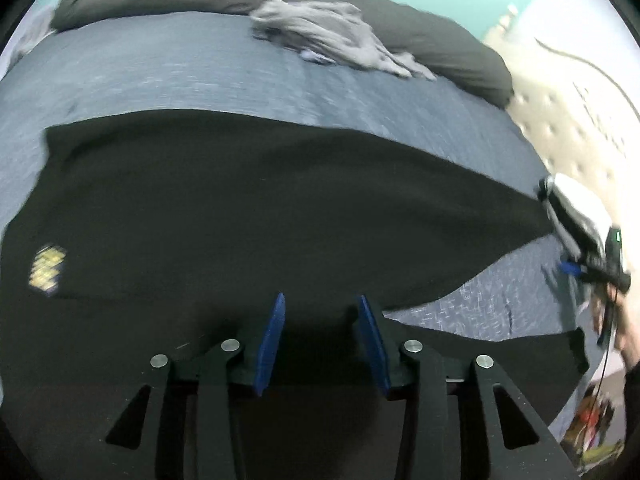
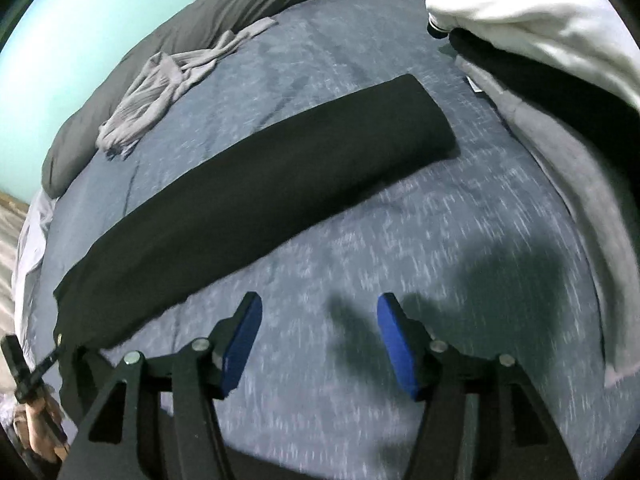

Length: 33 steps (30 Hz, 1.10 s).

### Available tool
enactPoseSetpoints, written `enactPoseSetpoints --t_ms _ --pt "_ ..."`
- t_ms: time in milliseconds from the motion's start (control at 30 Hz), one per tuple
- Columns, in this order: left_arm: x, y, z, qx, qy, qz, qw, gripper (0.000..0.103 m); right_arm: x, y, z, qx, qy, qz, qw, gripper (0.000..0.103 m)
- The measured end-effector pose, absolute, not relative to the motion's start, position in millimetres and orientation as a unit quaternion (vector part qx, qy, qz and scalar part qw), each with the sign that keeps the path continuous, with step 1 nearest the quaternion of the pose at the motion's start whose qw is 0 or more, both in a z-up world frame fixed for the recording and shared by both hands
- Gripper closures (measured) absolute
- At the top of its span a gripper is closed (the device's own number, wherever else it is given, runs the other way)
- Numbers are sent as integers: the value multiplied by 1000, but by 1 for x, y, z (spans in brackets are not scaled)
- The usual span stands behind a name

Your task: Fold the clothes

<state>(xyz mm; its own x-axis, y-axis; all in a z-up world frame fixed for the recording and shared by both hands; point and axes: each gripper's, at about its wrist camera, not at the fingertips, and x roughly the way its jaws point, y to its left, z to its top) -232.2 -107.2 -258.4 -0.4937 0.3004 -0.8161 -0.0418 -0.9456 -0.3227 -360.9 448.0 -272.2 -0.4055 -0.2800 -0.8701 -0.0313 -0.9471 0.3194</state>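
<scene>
A black garment point(image 1: 248, 208) with a small yellow print point(image 1: 47, 267) lies spread flat on the blue-grey bed cover point(image 1: 180, 68). In the right wrist view it shows as a long dark strip point(image 2: 256, 188) across the bed. My left gripper point(image 1: 320, 308) is open and hovers just above the garment's near part. My right gripper point(image 2: 318, 308) is open and empty over bare bed cover point(image 2: 400, 240), to the right of the garment. The right gripper also shows at the right edge of the left wrist view point(image 1: 572, 224).
A crumpled grey garment point(image 1: 332, 36) lies at the far side of the bed, against a dark grey duvet point(image 1: 420, 28). A stack of folded white, black and grey clothes point(image 2: 560, 60) sits at the right. A tufted headboard point(image 1: 568, 120) stands beyond.
</scene>
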Motion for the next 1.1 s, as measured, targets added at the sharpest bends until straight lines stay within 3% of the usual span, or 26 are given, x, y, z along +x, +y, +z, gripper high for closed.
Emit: enactPoseSetpoints --t_ms 133,267,567,600,667,700,733,767,1100 --pt "-242 -82 -272 -492 -91 858 120 50 -382 459 -282 534 -162 -828 53 41" --pt "-246 -64 -283 -488 -48 863 126 45 -402 469 -290 528 -180 -829 37 41" --pt "-243 -54 -297 -472 -12 871 134 49 -424 479 -297 510 -228 -829 23 41" --pt "-243 -54 -297 -471 -7 872 133 52 -426 480 -298 508 -232 -829 21 44" --pt "-242 -55 -298 -468 0 874 131 65 -430 481 -300 507 -238 -828 21 71" --pt "-242 -57 -299 -467 -2 874 131 68 -431 481 -300 508 -236 -828 20 77" --pt "-242 -58 -299 -468 -1 873 133 73 -431 480 -300 511 -230 -828 17 94" --pt "-242 -59 -299 -469 -1 873 135 76 -432 478 -300 513 -224 -828 15 98" --pt "-236 -63 -297 -472 -6 869 152 86 -418 495 -297 494 -242 -835 15 99"
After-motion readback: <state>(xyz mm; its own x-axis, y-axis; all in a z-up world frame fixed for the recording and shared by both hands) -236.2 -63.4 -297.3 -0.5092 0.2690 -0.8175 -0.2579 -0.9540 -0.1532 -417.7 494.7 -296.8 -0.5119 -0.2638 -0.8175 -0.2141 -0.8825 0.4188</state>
